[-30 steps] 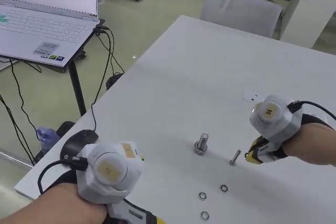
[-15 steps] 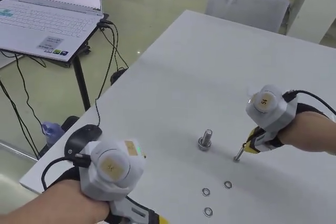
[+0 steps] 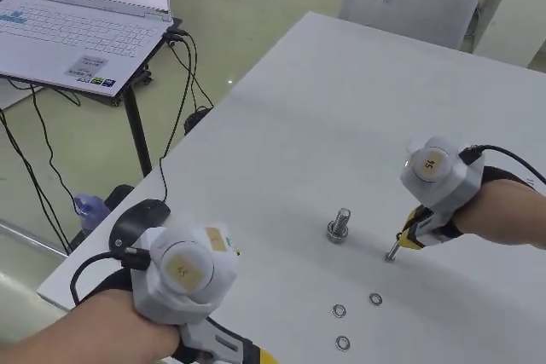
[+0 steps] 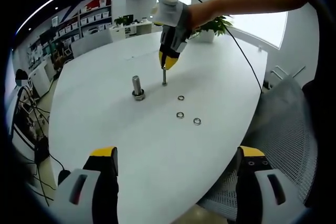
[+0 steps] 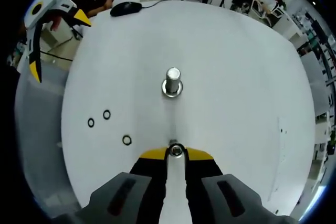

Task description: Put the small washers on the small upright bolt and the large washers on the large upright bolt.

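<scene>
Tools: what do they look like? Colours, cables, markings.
Both the left tool and the right tool have a rounded pale grey housing with a round tan disc on top; the right disc bears a mark too small to read. A black cable leaves each housing. Jaws are dark with yellow tips. No sleeves on the forearms.

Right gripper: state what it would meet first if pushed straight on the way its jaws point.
Likely the large upright bolt, which stands dead ahead of the right gripper, whose jaws are shut on the small bolt. Depth is unclear; the table could come first.
</scene>
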